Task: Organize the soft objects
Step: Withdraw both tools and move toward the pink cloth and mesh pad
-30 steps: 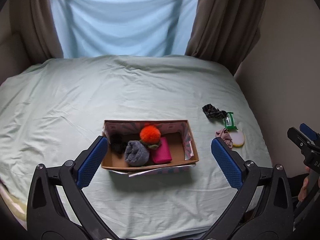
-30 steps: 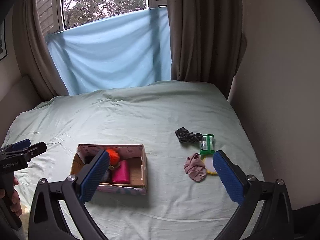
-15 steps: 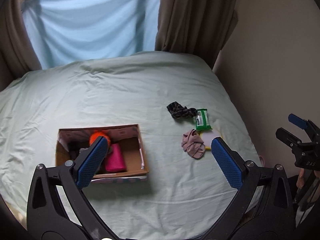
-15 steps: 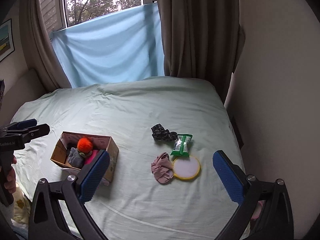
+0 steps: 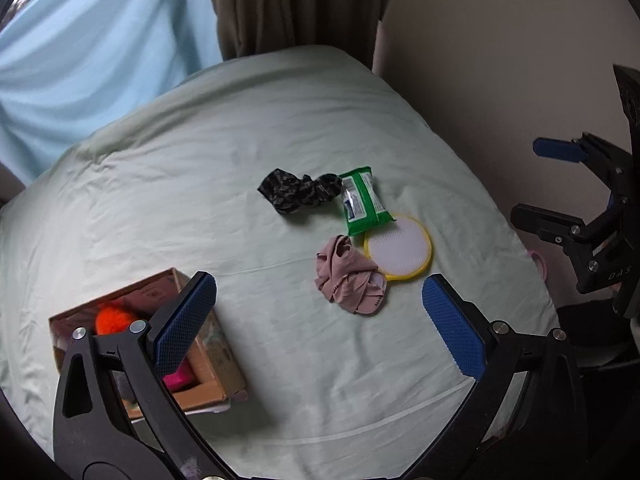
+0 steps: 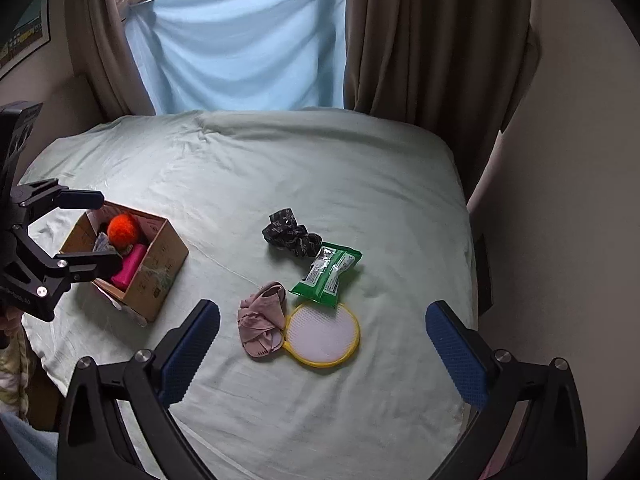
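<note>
Both grippers have swung from the cardboard box [image 5: 218,368] toward the pink cloth [image 6: 262,324], now just ahead between the right gripper [image 6: 322,344]'s spread, empty fingers; left gripper [image 5: 318,320] likewise spread.

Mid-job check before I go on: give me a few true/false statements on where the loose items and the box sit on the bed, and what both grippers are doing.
1. The pink cloth lies on the bed sheet, outside the cardboard box. True.
2. The right gripper is shut on the black scrunchie. False: its jaws are open and empty; the scrunchie lies on the sheet.
3. The green wipes pack overlaps the rim of the yellow-rimmed round pad. True.
4. The orange pompom sits beside the box. False: it is inside it.
5. The left gripper is open, holding nothing. True.
</note>
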A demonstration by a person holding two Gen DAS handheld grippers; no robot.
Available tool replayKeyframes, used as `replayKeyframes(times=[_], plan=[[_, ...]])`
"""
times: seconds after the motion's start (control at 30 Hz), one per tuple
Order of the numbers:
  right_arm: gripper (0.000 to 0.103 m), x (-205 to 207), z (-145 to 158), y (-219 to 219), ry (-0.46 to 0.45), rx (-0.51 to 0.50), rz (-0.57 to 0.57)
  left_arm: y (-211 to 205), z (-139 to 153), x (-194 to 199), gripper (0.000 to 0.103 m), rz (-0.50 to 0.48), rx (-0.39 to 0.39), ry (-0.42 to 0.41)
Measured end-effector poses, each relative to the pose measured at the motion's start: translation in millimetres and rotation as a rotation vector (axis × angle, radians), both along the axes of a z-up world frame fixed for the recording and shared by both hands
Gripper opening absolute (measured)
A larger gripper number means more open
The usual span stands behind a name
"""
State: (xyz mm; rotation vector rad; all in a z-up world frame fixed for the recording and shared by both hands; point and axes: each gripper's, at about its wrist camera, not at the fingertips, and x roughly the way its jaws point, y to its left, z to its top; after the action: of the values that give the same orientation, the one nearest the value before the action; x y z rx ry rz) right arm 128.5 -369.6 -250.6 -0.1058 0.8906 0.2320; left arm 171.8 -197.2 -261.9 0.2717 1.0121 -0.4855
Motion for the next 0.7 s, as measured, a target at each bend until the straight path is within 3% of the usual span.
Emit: replayKeyframes(times=[0.43, 0.7], plan=[[0.103, 63, -128, -4, 0.168, -0.059, 0.198, -57, -131, 58, 0.102, -0.218, 0.118, 0.091], [0.103, 86, -185, -2, 0.238, -0.093, 0.300, -75, -184, 70, 0.102, -0.303, 0.173, 0.132]])
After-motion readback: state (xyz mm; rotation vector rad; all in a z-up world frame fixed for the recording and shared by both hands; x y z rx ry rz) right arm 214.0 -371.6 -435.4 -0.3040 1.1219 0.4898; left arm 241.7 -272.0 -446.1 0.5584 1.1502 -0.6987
